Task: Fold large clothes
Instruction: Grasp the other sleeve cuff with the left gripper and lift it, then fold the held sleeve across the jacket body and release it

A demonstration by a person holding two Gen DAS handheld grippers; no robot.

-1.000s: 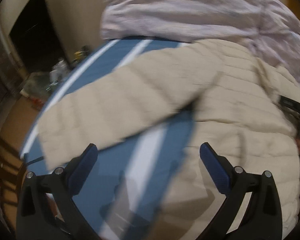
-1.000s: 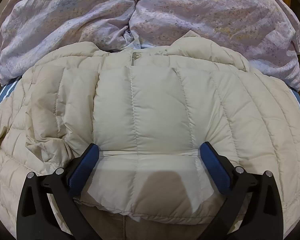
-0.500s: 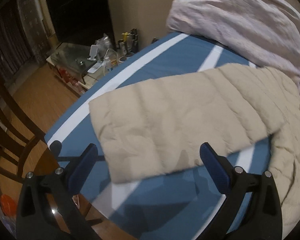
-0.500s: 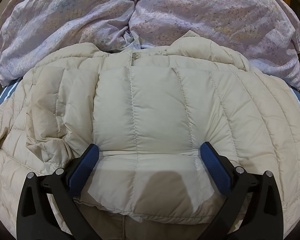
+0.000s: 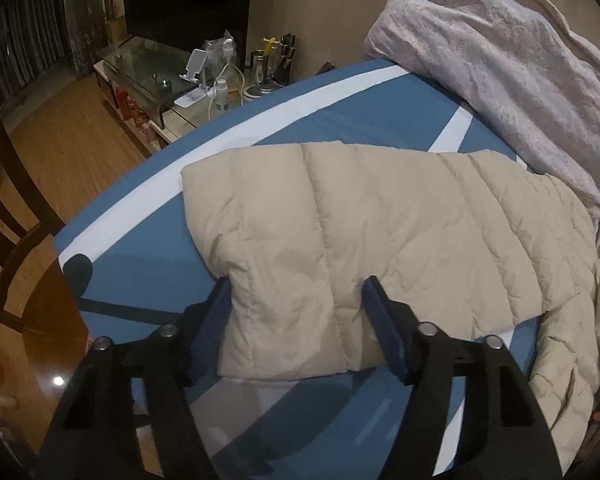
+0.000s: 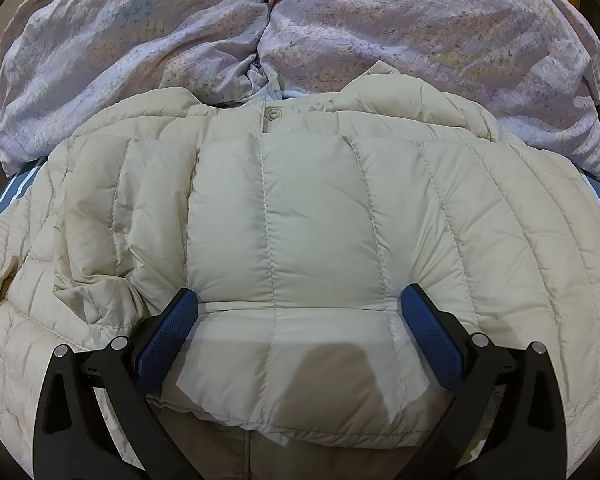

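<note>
A beige quilted jacket point(image 6: 320, 220) lies spread on a blue bed cover with white stripes point(image 5: 320, 120). Its sleeve point(image 5: 380, 220) stretches out to the left across the cover. My left gripper point(image 5: 296, 292) straddles the sleeve's cuff end and its jaws are closing. Both blue pads touch the fabric, which bunches narrower between them. My right gripper point(image 6: 300, 308) stands wide open over the jacket's body, below the collar button point(image 6: 274, 114). Its fingertips point(image 6: 180, 312) dent the padding.
A crumpled lilac duvet point(image 6: 300, 20) is heaped behind the jacket, and it also fills the upper right of the left wrist view point(image 5: 500, 60). Beyond the bed's left edge are a glass table with bottles point(image 5: 148, 68), a dark wooden chair point(image 5: 4, 200) and a wooden floor.
My left gripper swung left along the sleeve to its cuff and dropped onto it. Its jaws have narrowed from wide open to touching the fabric. The right gripper has stayed still.
</note>
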